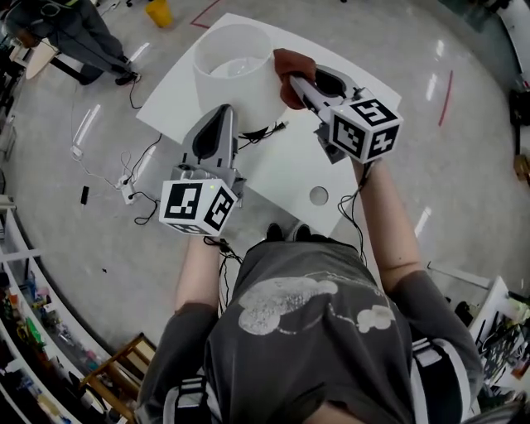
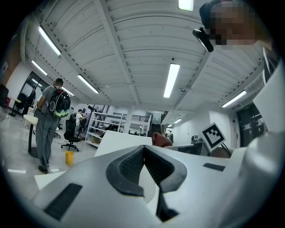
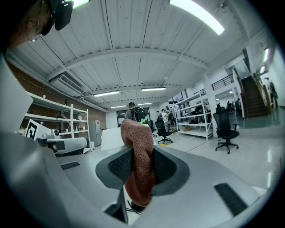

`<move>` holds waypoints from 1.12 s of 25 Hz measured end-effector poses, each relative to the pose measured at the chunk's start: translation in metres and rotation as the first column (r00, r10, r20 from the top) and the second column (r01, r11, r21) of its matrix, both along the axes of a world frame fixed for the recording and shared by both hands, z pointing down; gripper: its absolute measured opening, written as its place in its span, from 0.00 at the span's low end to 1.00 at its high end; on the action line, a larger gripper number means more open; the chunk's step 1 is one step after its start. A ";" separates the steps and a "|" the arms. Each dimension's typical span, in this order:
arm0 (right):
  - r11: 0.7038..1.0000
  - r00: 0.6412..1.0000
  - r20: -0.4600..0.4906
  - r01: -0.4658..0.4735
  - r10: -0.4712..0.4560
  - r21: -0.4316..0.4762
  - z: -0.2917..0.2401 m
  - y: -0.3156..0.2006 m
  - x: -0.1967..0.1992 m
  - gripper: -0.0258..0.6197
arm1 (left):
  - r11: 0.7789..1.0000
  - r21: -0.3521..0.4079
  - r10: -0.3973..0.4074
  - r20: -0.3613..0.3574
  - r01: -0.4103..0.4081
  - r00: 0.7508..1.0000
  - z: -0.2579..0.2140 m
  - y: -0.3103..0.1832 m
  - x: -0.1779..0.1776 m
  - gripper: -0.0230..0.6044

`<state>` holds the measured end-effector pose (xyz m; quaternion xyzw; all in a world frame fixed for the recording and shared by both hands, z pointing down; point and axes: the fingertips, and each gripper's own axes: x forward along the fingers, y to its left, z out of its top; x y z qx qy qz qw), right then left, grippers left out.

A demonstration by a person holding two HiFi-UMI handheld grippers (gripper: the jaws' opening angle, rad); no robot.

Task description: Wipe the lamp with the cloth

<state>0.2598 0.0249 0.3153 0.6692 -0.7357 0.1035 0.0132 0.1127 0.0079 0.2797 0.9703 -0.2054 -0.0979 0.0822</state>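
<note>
A lamp with a white drum shade stands at the far side of the white table. My right gripper is shut on a red-brown cloth, which rests against the shade's right rim. In the right gripper view the cloth hangs bunched between the jaws. My left gripper points at the shade's near side, shut with nothing in it; whether it touches the shade is unclear. The left gripper view shows its closed tips, with the shade and cloth beyond.
A black cable trails across the table from the lamp's base. A round hole lies near the table's front edge. On the floor are a power strip, a yellow bin and a person far left.
</note>
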 end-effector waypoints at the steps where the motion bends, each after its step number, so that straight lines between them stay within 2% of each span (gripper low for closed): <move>1: 1.000 1.000 0.013 -0.002 0.002 -0.004 0.004 0.000 0.001 0.19 | 1.000 0.015 0.002 0.016 -0.002 1.000 0.001 0.000 0.001 0.05; 7: 0.997 0.998 0.056 0.013 -0.009 -0.075 0.044 -0.001 0.016 0.19 | 1.000 -0.017 -0.018 0.050 0.019 0.999 0.020 -0.005 0.013 0.05; 13: 0.983 0.988 0.118 0.117 -0.101 -0.139 0.077 0.001 0.029 0.19 | 0.984 -0.067 -0.160 0.075 0.165 0.984 0.029 0.000 0.017 0.05; 19: 0.954 0.969 0.159 0.220 -0.190 -0.202 0.120 -0.004 0.041 0.19 | 0.951 -0.113 -0.274 0.122 0.288 0.954 0.058 0.009 0.024 0.05; 23: 0.930 0.955 0.162 0.280 -0.247 -0.236 0.125 0.004 0.051 0.19 | 0.920 -0.125 -0.356 0.139 0.372 0.924 0.054 0.029 0.024 0.05; 26: 0.918 0.942 0.157 0.326 -0.295 -0.227 0.126 -0.010 0.061 0.19 | 0.887 -0.127 -0.428 0.138 0.445 0.893 0.060 0.027 0.021 0.05; 28: 0.921 0.938 0.150 0.339 -0.313 -0.194 0.119 -0.022 0.068 0.19 | 0.870 -0.114 -0.465 0.137 0.480 0.875 0.064 0.025 0.019 0.05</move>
